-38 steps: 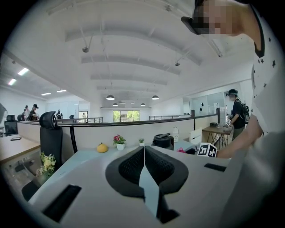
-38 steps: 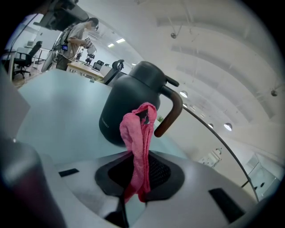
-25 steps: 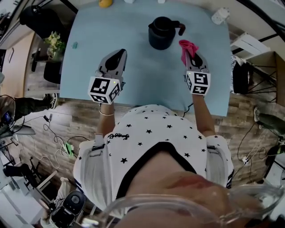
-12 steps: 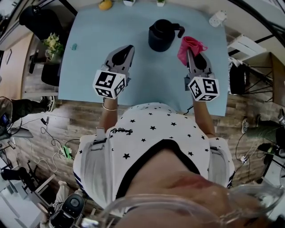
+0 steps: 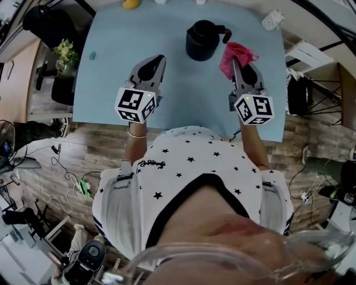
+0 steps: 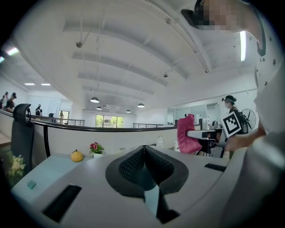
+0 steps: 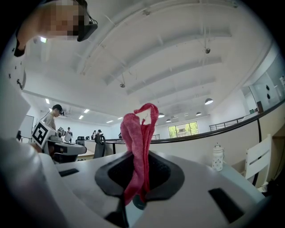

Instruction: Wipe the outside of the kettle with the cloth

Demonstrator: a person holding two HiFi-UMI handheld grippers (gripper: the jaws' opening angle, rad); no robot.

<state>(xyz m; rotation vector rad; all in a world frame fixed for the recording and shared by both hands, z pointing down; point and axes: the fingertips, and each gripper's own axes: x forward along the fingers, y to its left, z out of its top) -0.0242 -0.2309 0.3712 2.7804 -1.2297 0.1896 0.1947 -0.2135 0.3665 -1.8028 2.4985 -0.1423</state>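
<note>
A person in a white shirt with black stars (image 5: pixel 186 164) stands at the near edge of the light blue counter (image 5: pixel 105 67). Each hand holds a gripper out over the counter. The left gripper (image 5: pixel 157 60) has its fingers pressed together, with nothing between them. The right gripper (image 5: pixel 236 62) has its fingers pinching the pink cloth (image 5: pixel 235 54). The cloth sticks up out of them in a bunch. A bit farther back, the black kettle (image 5: pixel 202 40) stands upright on the counter, between the two grippers. Its handle points to the right, toward the cloth. The cloth is just beside the handle, but I cannot tell if they touch. At the far edge lies a small round yellow thing (image 5: pixel 131 4).
</note>
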